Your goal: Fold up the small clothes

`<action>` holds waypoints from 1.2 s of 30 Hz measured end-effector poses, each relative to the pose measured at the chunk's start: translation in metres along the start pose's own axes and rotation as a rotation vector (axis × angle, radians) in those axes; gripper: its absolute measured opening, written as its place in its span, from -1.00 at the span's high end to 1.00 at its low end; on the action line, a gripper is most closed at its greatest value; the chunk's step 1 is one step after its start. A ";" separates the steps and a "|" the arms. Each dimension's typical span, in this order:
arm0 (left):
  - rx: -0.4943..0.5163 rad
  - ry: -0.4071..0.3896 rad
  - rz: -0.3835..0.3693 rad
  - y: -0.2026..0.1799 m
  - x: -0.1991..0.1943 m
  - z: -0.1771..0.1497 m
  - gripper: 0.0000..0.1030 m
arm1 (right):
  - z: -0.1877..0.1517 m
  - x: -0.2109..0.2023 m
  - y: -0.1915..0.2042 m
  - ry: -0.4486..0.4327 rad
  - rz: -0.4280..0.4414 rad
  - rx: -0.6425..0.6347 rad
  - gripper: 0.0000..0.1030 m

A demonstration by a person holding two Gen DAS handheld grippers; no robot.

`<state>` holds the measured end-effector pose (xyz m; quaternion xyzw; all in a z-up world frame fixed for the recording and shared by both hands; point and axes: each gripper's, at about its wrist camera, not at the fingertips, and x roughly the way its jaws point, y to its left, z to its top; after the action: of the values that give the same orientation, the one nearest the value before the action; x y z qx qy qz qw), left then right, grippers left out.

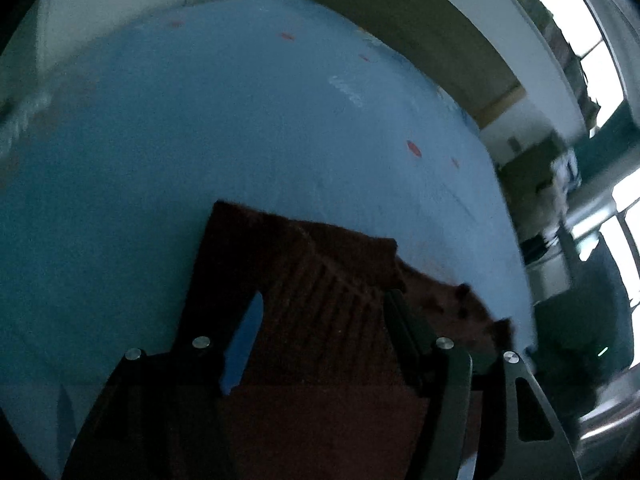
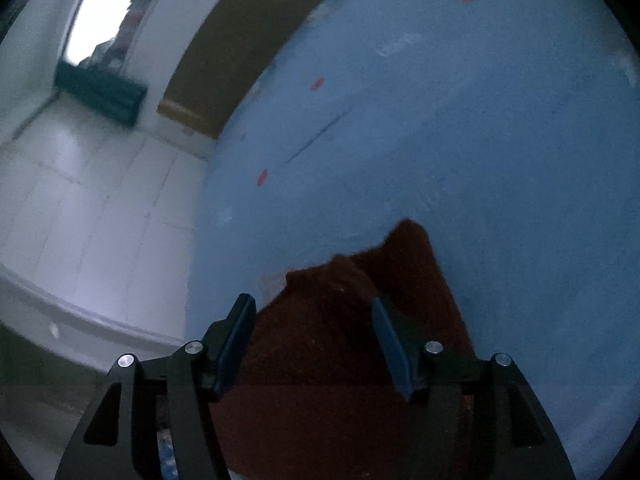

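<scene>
A dark reddish-brown garment [image 1: 320, 300] lay on the blue surface [image 1: 240, 140], partly folded, with one layer turned over another and a ribbed band showing across the top layer. The left gripper [image 1: 320, 312] hung low over it, pointing steeply down, its jaws standing apart with the cloth beneath and between them; the pads did not seem to press on the fabric. In its view a strip of blue showed between the left finger and the garment's edge.

The right gripper [image 2: 314, 316] hovered over the same garment [image 2: 360, 320], near a corner that poked up toward the far side of the surface [image 2: 480, 140]. Its jaws were likewise spread, nothing pinched between them. Small red marks [image 2: 262, 177] dotted the blue. Beyond the surface's edge lay a pale tiled floor [image 2: 92, 200] and a bright window [image 2: 100, 12], all rather dim and blurred.
</scene>
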<state>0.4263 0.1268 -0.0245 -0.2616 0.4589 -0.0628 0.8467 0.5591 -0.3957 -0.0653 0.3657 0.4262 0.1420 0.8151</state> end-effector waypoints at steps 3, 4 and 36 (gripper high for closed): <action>0.103 -0.020 0.053 -0.028 0.019 -0.012 -0.10 | -0.006 0.014 0.024 0.018 -0.071 -0.142 -0.23; 0.146 -0.028 0.079 -0.036 0.026 -0.017 -0.10 | -0.009 0.019 0.030 0.024 -0.088 -0.180 -0.23; 0.404 -0.118 0.328 -0.060 -0.013 -0.115 -0.33 | -0.076 -0.033 0.036 0.005 -0.306 -0.396 -0.15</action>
<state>0.3335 0.0353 -0.0354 -0.0127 0.4233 0.0004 0.9059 0.4818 -0.3524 -0.0476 0.1297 0.4424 0.0988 0.8819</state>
